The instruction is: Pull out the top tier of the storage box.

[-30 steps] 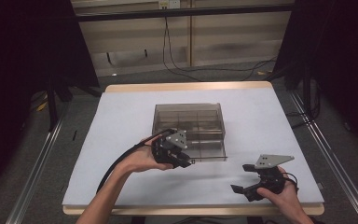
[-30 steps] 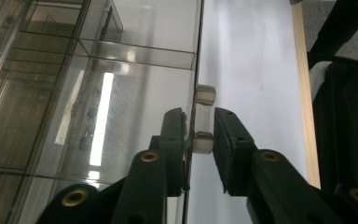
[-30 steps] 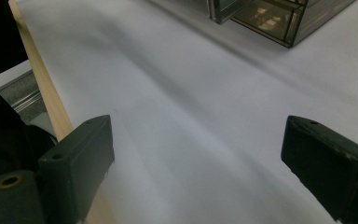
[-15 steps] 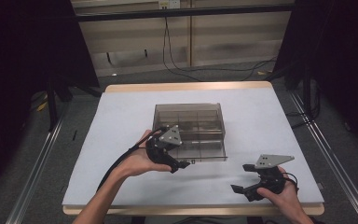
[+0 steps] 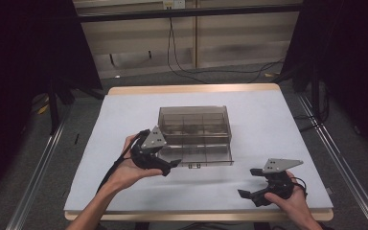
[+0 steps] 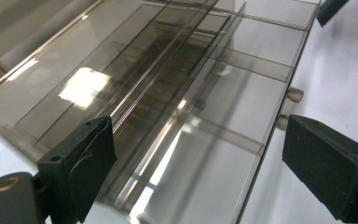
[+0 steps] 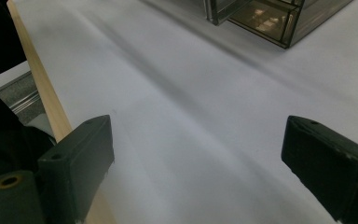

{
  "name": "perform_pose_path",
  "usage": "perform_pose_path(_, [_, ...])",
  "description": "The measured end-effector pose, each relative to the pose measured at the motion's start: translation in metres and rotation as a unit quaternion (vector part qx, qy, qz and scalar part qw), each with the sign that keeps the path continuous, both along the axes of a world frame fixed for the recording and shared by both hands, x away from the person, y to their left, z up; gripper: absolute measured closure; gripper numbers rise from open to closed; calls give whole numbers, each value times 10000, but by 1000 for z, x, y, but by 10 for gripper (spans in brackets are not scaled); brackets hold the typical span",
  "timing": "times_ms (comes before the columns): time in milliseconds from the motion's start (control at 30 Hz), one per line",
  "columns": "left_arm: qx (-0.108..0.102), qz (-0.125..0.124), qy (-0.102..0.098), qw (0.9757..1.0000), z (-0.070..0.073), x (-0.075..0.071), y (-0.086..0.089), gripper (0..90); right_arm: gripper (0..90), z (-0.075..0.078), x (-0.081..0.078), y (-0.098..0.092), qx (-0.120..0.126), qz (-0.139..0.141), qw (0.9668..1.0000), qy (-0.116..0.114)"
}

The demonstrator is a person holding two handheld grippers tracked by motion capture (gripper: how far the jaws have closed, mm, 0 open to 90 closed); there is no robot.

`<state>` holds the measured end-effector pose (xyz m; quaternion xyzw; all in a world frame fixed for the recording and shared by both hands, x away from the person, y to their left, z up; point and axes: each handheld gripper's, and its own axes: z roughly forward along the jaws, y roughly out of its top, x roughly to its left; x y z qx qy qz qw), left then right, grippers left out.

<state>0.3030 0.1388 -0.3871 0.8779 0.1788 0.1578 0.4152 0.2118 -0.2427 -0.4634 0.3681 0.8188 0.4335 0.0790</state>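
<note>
Two grippers are in play over one transparent smoke-tinted drawer box (image 5: 194, 128), which stands near the middle of the white-covered table (image 5: 268, 124). Its lower drawer (image 5: 199, 155) is pulled out toward the person, its front edge with a small handle well clear of the box body; the dividers inside show empty compartments, as far as the high view allows.

Left gripper (image 5: 170, 165): held in the left hand (image 5: 127, 172) at the near left corner of the extended drawer. Its jaws have just been opening and now stand wide. In the left gripper view the drawer's front wall and handle stub (image 6: 294, 95) lie between the two pads, but neither pad (image 6: 93, 158) presses on them. Nothing is gripped.

Right gripper (image 5: 249, 184): resting low at the near right of the table, well apart from the box, in the right hand (image 5: 287, 199). The right gripper view shows its jaws spread wide over bare white cloth, with the table's wooden edge (image 7: 42, 93) beside one jaw. It holds nothing.

Assessment: the drawer-opening step appears complete, judged from the drawer's extended position and the released left jaws. No item for loading is visible on the table, so what is left is uncertain; plausibly the left hand clears away, or the drawer is pushed shut again. The right gripper seems to be idle.
</note>
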Motion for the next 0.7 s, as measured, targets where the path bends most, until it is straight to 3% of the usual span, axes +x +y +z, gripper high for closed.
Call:
perform_pose_path(100, [-250,270,150,9992,-1,-5,16,96,92,0,0,0,-6,0,10000,1])
perform_pose_path(233, [-346,402,255,9983,-4,-9,24,99,92,0,0,1,-13,1,10000,5])
perform_pose_path(367, [-539,597,235,9965,-9,-17,39,123,92,0,0,1,-1,-2,10000,-7])
perform_pose_path(567, [-584,903,165,9941,-19,-27,58,157,92,0,0,1,-17,3,10000,3])
perform_pose_path(700, [-826,1072,227,9905,-24,-33,68,178,92,0,0,1,-15,-7,10000,-1])
